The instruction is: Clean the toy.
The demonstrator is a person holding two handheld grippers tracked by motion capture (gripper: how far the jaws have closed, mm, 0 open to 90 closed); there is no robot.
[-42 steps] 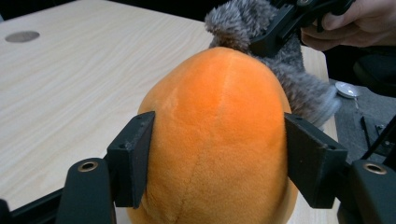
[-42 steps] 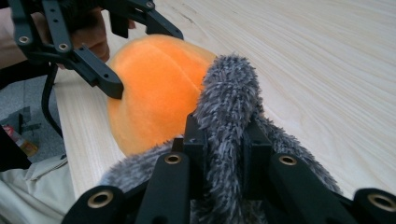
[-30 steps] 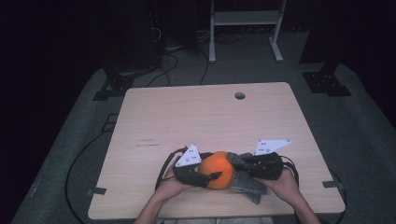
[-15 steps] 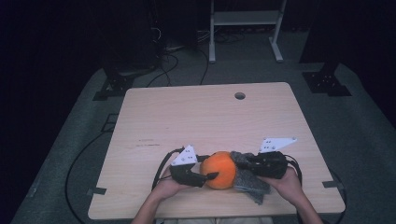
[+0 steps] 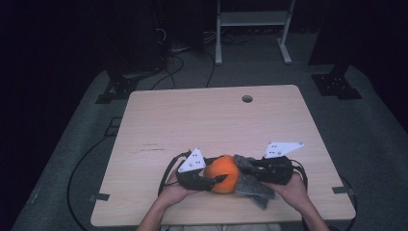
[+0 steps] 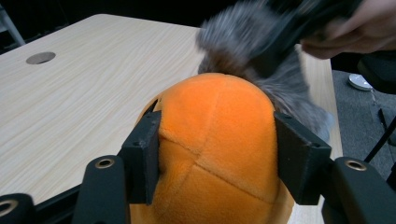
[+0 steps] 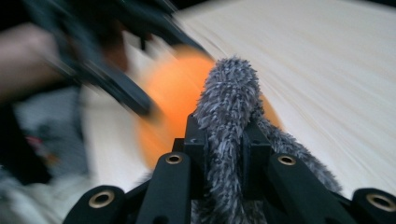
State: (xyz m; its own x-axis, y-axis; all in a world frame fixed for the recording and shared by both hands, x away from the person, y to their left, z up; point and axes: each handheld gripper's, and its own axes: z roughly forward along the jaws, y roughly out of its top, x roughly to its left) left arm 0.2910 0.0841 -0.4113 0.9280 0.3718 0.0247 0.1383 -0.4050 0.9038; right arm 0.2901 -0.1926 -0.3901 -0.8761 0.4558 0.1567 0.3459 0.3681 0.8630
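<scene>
Tabletop: orange plush (image 6: 215, 140) clamped in left hand-held gripper (image 6: 217, 156)

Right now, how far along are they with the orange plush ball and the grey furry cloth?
Done: the left gripper has just closed its jaws on the orange plush ball, and the right gripper pinches the grey furry cloth. In hand: both held together near the table edge. What follows isn't clear.
</scene>
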